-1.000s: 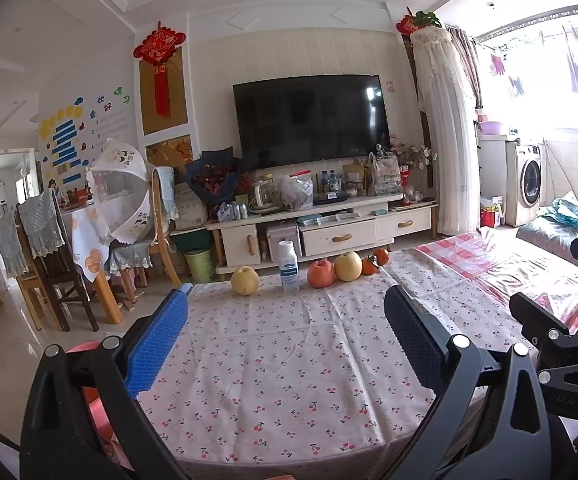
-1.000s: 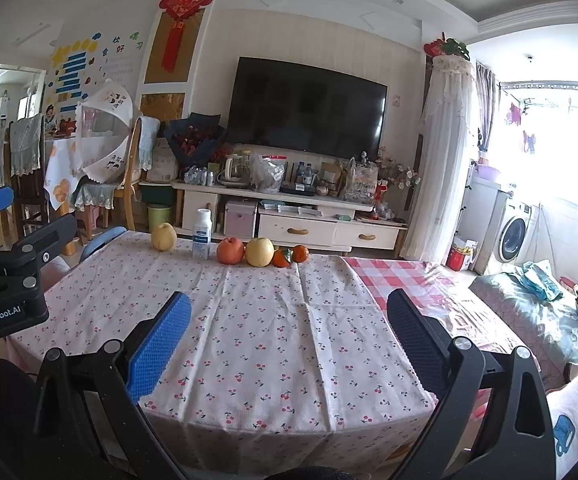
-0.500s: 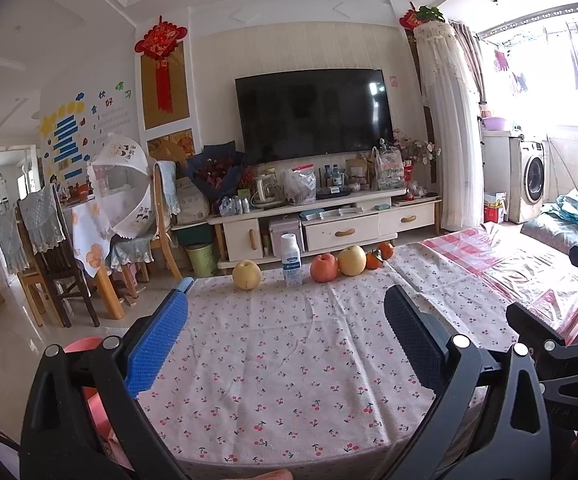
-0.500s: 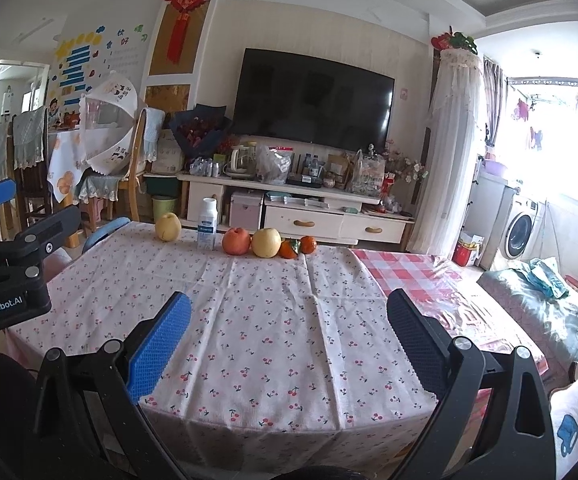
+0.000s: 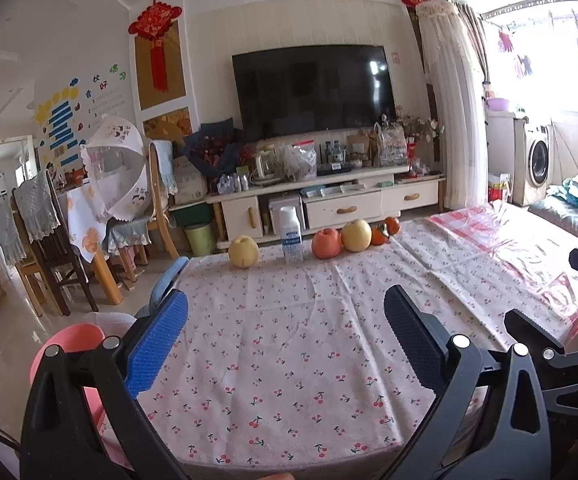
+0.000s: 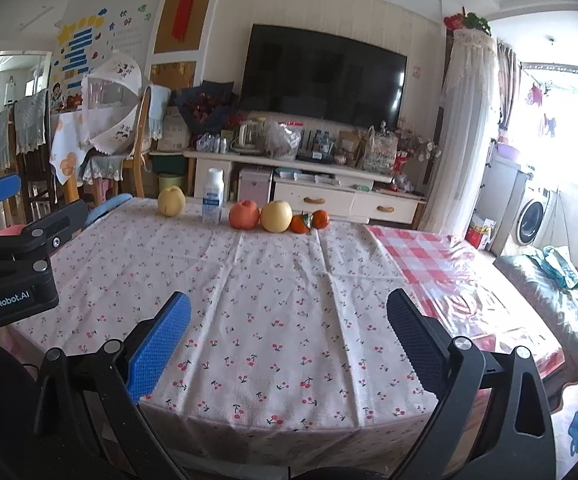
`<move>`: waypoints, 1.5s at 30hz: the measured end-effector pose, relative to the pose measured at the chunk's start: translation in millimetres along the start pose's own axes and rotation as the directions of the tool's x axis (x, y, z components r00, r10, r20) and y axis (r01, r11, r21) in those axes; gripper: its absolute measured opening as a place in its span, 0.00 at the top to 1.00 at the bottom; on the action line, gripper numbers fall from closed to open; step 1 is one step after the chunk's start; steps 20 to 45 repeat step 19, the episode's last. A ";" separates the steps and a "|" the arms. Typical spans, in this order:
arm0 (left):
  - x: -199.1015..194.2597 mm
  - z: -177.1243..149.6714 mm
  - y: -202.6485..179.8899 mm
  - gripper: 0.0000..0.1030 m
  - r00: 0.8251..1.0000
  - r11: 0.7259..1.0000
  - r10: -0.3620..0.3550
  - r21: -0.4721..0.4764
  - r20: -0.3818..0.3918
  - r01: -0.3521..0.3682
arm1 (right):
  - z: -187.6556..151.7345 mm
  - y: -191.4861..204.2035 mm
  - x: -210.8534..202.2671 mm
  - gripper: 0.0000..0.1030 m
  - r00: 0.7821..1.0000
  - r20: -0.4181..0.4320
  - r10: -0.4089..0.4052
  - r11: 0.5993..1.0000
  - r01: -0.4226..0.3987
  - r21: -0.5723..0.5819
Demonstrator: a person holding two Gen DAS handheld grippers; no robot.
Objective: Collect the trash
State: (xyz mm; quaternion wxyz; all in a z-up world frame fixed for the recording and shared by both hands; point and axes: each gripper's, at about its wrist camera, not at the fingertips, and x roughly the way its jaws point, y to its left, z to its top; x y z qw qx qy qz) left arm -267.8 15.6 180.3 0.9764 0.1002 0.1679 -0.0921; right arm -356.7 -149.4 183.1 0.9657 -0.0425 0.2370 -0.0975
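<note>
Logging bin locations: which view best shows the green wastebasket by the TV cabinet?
Left wrist view: the green wastebasket stands in plain sight on the floor. The right wrist view shows only its rim behind the table.

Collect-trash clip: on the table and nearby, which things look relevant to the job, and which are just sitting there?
Likely relevant:
white bottle, the only non-fruit item
green bin on the floor

Just there:
pear
apple
yellow fruit
two tangerines

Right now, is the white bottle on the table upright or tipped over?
Upright. The white bottle stands on its base, cap up, on the cherry-print tablecloth between two pieces of fruit.
</note>
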 end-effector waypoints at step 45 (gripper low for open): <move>194.9 -51.7 8.3 0.04 0.917 0.990 -0.012 -0.132 -0.398 -0.044 | -2.1 9.2 192.7 0.06 0.943 -0.304 0.132 0.987 -0.097 0.127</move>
